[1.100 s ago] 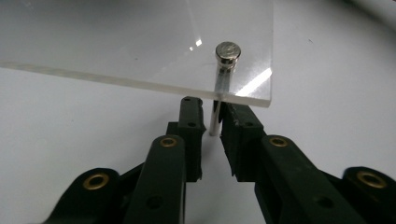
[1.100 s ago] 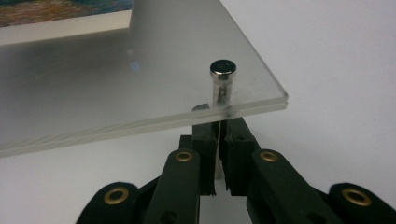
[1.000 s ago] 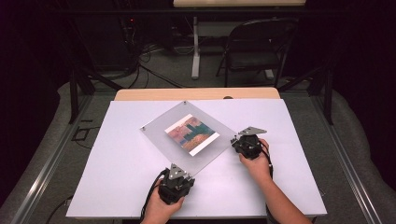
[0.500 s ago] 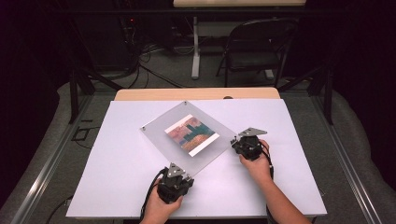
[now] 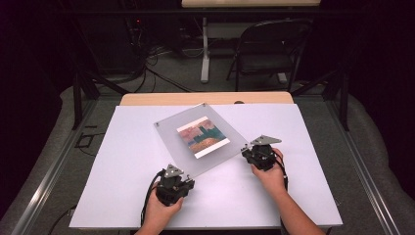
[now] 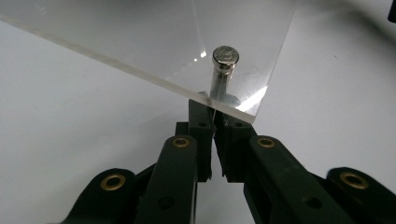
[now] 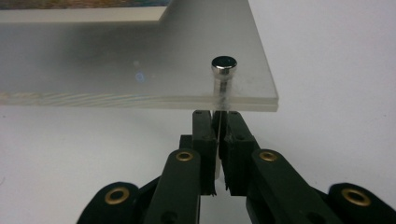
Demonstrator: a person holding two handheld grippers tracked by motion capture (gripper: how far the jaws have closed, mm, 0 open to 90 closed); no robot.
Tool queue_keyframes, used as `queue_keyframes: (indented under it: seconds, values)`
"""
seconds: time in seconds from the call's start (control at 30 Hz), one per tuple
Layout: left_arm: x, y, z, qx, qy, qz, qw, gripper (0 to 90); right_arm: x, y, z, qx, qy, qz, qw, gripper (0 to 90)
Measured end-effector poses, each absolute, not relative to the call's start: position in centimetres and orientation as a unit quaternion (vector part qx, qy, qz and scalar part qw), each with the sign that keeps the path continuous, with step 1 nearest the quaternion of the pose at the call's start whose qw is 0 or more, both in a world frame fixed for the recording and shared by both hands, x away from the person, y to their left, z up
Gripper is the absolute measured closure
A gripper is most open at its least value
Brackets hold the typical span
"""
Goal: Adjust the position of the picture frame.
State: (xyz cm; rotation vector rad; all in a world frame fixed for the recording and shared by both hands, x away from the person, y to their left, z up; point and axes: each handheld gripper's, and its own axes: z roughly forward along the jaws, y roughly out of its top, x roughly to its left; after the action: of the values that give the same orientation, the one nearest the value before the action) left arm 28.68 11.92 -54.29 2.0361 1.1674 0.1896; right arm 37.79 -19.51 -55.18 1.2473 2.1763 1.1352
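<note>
Two corners of the clear acrylic photo frame (image 5: 200, 139) are taken — left gripper (image 6: 213, 122) and right gripper (image 7: 218, 122) each clenched on a corner's edge below its metal bolt (image 7: 223, 65) — so moving it remains, I judge.

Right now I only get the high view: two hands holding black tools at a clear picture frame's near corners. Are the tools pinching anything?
Observer: In the left gripper view the left gripper is shut, with its tips at the clear frame corner, under a metal stud. I cannot tell whether they pinch anything.
Operator: And the other tool?
Observer: The right gripper view shows the right gripper shut too, its tips just below the frame's edge, in line with another stud.
Operator: Is the frame one sheet?
Observer: No, that edge shows stacked clear layers.
</note>
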Motion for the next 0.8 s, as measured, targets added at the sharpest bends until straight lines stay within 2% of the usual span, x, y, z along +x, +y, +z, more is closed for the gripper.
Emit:
queue_keyframes:
  seconds: [0.8]
  values:
    - [32.3,15.0,-53.6,0.771,0.495,0.089,0.391,85.0,34.8,-18.9,-54.3,0.440,0.769,0.431,0.172,85.5]
